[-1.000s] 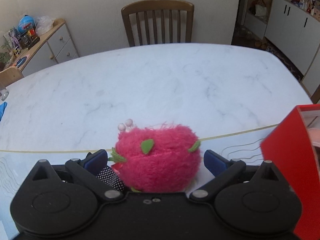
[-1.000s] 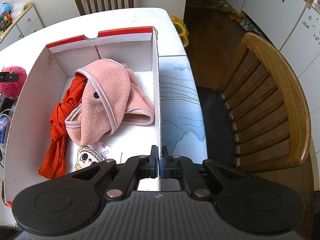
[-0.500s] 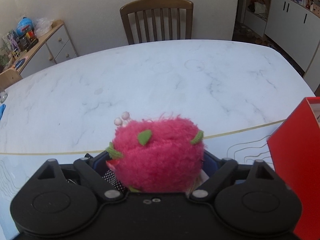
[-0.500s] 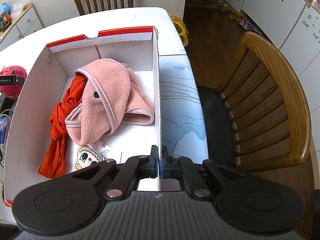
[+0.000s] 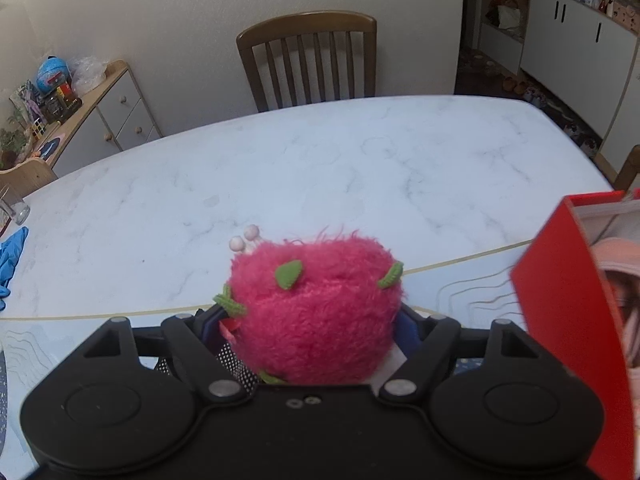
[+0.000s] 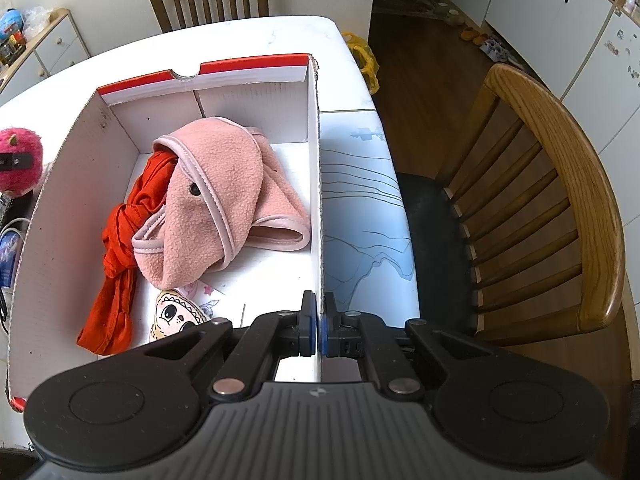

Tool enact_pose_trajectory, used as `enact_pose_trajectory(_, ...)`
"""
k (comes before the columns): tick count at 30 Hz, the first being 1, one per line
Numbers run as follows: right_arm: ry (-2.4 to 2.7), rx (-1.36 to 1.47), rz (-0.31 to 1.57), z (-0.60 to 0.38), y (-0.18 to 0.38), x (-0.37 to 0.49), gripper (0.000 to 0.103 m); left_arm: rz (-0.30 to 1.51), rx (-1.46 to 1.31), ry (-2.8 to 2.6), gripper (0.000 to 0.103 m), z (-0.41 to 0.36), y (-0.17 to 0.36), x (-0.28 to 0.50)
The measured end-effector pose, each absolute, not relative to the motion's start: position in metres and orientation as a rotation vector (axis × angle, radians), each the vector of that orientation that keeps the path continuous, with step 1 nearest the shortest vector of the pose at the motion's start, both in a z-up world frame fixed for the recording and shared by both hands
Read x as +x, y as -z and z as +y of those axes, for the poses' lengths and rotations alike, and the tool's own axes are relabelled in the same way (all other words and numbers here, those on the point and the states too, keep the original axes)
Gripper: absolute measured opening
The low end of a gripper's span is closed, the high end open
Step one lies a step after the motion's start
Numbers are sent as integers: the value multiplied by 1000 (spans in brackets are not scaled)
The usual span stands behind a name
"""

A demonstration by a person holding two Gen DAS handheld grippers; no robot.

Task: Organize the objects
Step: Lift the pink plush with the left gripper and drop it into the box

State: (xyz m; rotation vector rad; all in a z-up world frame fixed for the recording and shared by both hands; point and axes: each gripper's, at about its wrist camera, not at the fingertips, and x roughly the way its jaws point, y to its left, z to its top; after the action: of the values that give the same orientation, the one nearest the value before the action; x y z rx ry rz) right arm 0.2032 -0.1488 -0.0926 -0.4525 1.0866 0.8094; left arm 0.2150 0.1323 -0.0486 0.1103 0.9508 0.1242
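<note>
Both hand-held gripper (image 5: pixel 316 328) jaws closing on pink plush toy (image 5: pixel 316 304).

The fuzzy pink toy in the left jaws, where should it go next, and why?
Probably a short carry rightward, over the wall of the red box. The left gripper has its jaws closing on the fuzzy pink toy, which sits beside the box, outside it. The right gripper pinches the box's wall, steadying it, and a pink fleece garment already lies inside.
</note>
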Motion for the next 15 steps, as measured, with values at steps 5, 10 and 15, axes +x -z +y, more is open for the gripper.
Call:
enact_pose_trajectory(5,-817,-457,1079,-149,93,203,3,917,65,-80,78,127,24,199)
enact_pose_trajectory(10,-826,-454,1075,-150,93,203,2,895,67,-54,78,115,4,185)
enact_pose_trajectory(15,-839,-454,1073,-150,93,202,2,866,72,-4,78,99,-17,172)
